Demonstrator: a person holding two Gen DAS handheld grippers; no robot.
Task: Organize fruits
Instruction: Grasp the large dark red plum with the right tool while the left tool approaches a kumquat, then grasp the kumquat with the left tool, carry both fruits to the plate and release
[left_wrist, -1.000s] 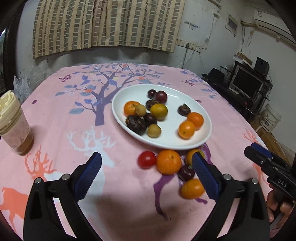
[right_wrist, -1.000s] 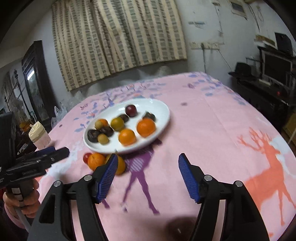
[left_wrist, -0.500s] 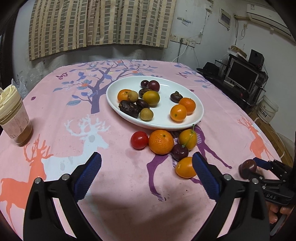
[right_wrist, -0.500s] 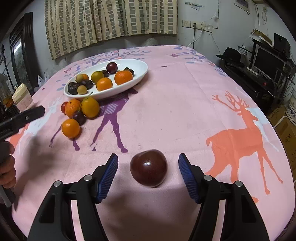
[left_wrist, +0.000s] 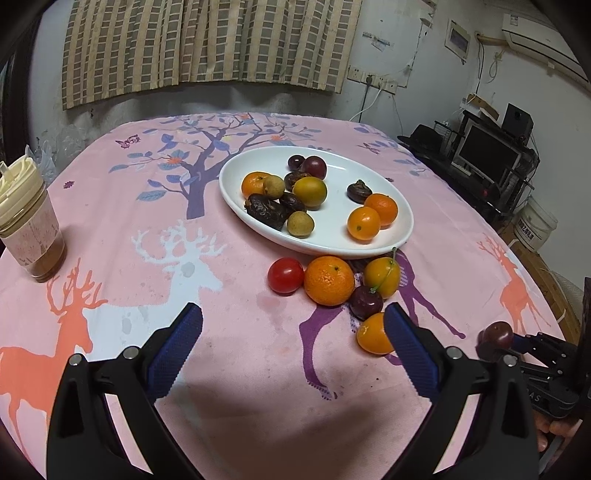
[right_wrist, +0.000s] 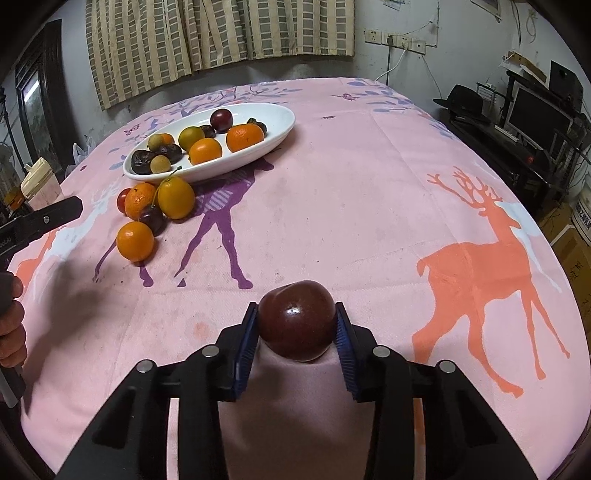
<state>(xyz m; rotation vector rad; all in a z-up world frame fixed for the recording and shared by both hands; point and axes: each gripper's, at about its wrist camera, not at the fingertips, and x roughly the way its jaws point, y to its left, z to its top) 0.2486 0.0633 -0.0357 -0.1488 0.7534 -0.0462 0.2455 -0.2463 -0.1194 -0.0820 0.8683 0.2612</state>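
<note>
My right gripper (right_wrist: 296, 326) is shut on a dark red plum (right_wrist: 297, 319), held just above the pink tablecloth near the front edge; the plum also shows in the left wrist view (left_wrist: 495, 333). A white oval plate (left_wrist: 400, 236) holds several fruits: oranges, plums, dates and longans. Loose fruits lie in front of the plate: a red tomato (left_wrist: 285, 275), a large orange (left_wrist: 328, 280), a yellow-orange fruit with a stem (left_wrist: 381, 277), a dark cherry (left_wrist: 365, 302) and a small orange (left_wrist: 373, 333). My left gripper (left_wrist: 291, 345) is open and empty, just short of these loose fruits.
A lidded cup with a brown drink (left_wrist: 27, 225) stands at the table's left edge. A desk with a monitor (left_wrist: 487, 157) and a white bucket (left_wrist: 535, 225) stand beyond the right edge. A curtain (left_wrist: 207, 40) hangs on the back wall.
My right gripper has shut on the dark red plum, which lay between its open jaws half a second ago. My left gripper has moved a little closer to the loose fruits.
</note>
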